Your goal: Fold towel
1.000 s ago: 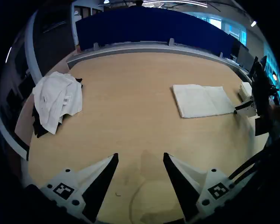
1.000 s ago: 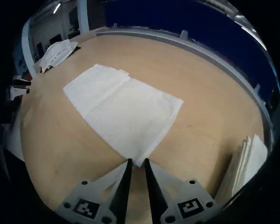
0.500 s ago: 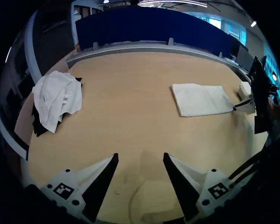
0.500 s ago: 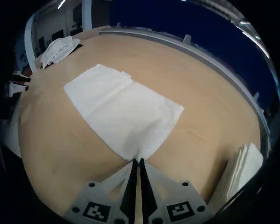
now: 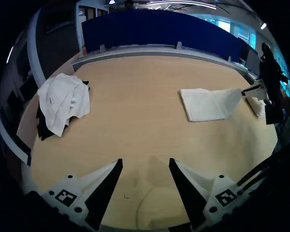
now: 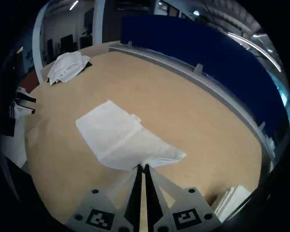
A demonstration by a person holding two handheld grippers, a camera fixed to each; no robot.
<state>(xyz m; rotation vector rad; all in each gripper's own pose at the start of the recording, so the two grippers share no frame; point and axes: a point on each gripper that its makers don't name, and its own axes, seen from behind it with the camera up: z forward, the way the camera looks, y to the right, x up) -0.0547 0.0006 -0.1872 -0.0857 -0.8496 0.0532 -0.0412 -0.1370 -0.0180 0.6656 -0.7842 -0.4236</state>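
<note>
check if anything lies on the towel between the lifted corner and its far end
Nothing visible does. The right tongs are shut on a raised corner of the towel; its flat part is bare. The white clothes heap lies far off.

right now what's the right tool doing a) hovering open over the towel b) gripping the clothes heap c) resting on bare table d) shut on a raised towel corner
d: the right tool is closed on the near corner of the towel, which hangs above the table.
</note>
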